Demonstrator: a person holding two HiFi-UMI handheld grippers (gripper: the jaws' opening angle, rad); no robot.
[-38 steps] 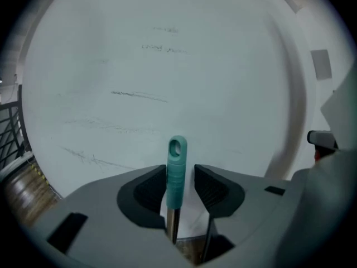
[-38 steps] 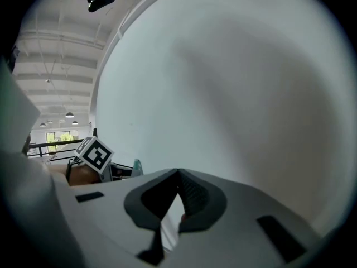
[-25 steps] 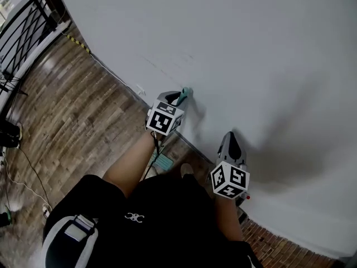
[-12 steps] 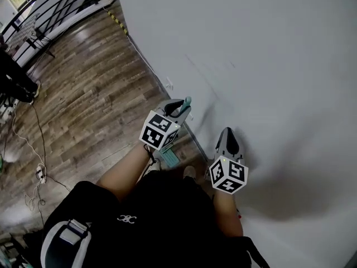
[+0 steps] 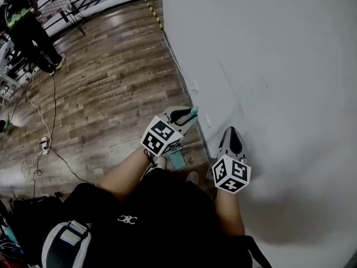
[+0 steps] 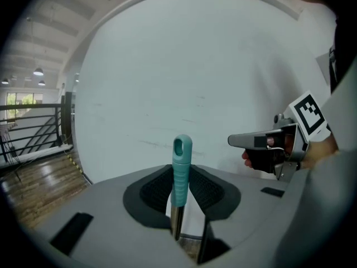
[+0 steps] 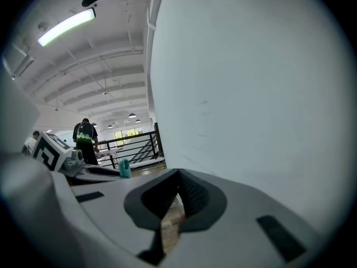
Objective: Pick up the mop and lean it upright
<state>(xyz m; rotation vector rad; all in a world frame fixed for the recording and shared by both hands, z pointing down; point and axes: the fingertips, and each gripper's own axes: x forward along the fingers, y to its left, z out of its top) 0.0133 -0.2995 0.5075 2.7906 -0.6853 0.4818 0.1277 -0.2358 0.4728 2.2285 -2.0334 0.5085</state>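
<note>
Left gripper [image 6: 181,177] clamped on mop handle [image 6: 182,155]; teal grip stands upright between the pads, white wall [image 6: 212,71] just beyond. Right gripper [image 7: 178,178] closed, empty, beside it. Step: leaning. Next, likely: rest handle top against wall, then let go.

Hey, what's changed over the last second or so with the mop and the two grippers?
Both grippers turned leftward along the wall: each view now shows more of the railing and hall, and the right gripper now shows plainly in the left gripper view. Unchanged: left gripper shut on the mop handle, right gripper shut and empty.
</note>
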